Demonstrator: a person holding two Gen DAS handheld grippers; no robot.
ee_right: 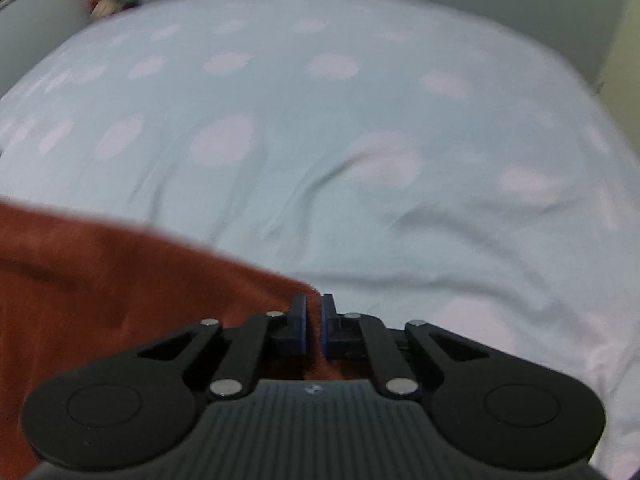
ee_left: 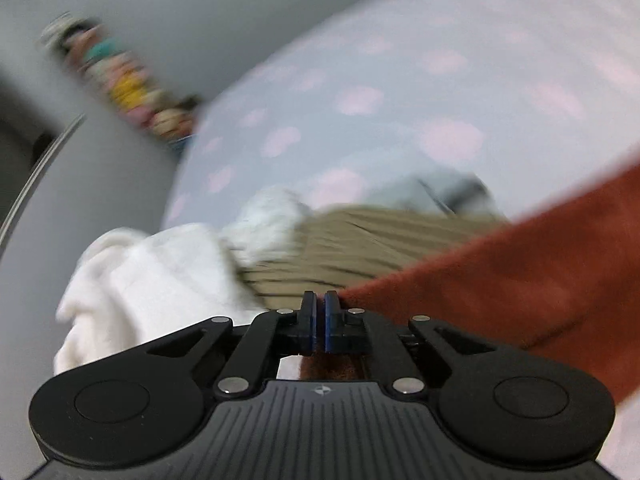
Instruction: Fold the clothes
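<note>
Pinching the rust-red fleece garment point(ee_left: 520, 280) at one edge corner with my left claw point(ee_left: 320, 312) and another with my right claw point(ee_right: 313, 316), I hold it above the bed point(ee_right: 320, 140). Soft, light, limp: grip corners, keeping the edge taut.

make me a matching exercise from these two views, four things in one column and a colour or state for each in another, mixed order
Things:
1. bed sheet
2. rust-red cloth
3. fluffy garment
4. ribbed garment

Colour or state:
A. olive-tan, lying between the white pile and the red fabric
B. pale blue with pink blotches
C. white, heaped at the left in the left wrist view
D. pinched at an edge by both the left gripper and the right gripper

Pairs: 1-B, 2-D, 3-C, 4-A
</note>
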